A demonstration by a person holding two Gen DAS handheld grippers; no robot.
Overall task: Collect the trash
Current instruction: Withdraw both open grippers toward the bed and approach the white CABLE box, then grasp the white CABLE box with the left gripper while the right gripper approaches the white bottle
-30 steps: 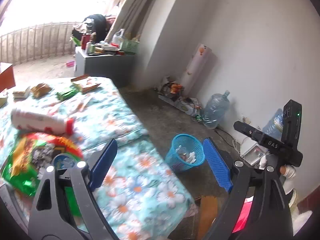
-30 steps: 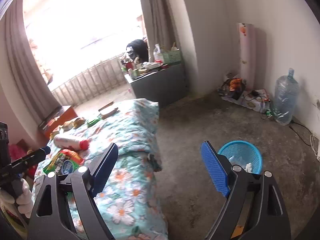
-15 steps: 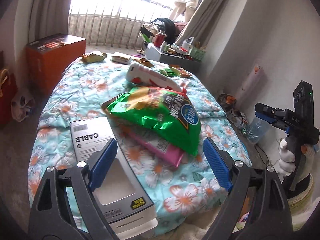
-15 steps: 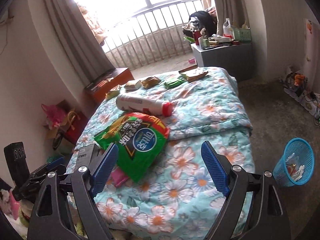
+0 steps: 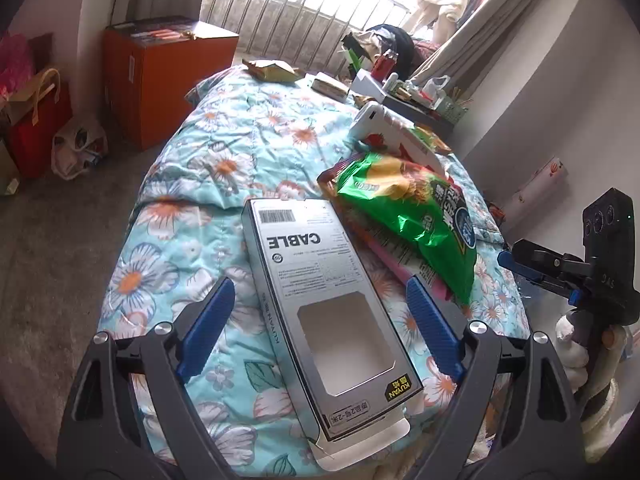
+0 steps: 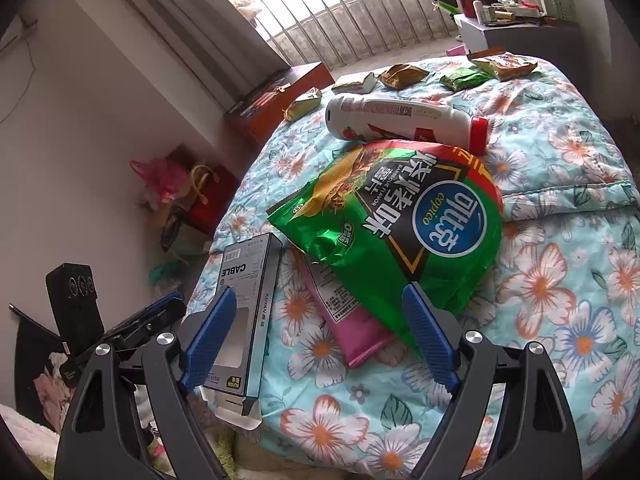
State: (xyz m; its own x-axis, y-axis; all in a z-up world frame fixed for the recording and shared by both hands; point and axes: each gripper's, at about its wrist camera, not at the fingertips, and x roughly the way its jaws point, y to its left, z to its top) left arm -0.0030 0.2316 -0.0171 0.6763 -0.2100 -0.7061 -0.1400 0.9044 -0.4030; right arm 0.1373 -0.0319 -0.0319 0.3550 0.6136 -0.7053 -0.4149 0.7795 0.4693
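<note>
A grey "CABLE" box (image 5: 304, 248) lies flat at the near end of the flowered bed (image 5: 224, 152). My left gripper (image 5: 320, 291) hovers open just above it, one finger on each side, not touching. A green chip bag (image 6: 400, 220) rests on a pink wrapper (image 6: 352, 328), with a white bottle with a red cap (image 6: 400, 120) behind them. My right gripper (image 6: 320, 300) hangs open above the pink wrapper and the bag's near corner. The cable box (image 6: 244, 280) and the left gripper (image 6: 152, 312) show at the left there. Several small wrappers (image 6: 404, 74) lie at the bed's far end.
An orange cabinet (image 5: 160, 80) and shopping bags (image 5: 36, 112) stand on the floor left of the bed. A cluttered grey side table (image 6: 520, 36) sits by the balcony railing (image 6: 360, 8). The right gripper (image 5: 536, 264) in a gloved hand (image 5: 576, 344) hangs right of the bed.
Both views swung away from the floor and the blue basket onto the bed, then came lower and closer to the near end. Both sets of jaws stayed open and empty.
</note>
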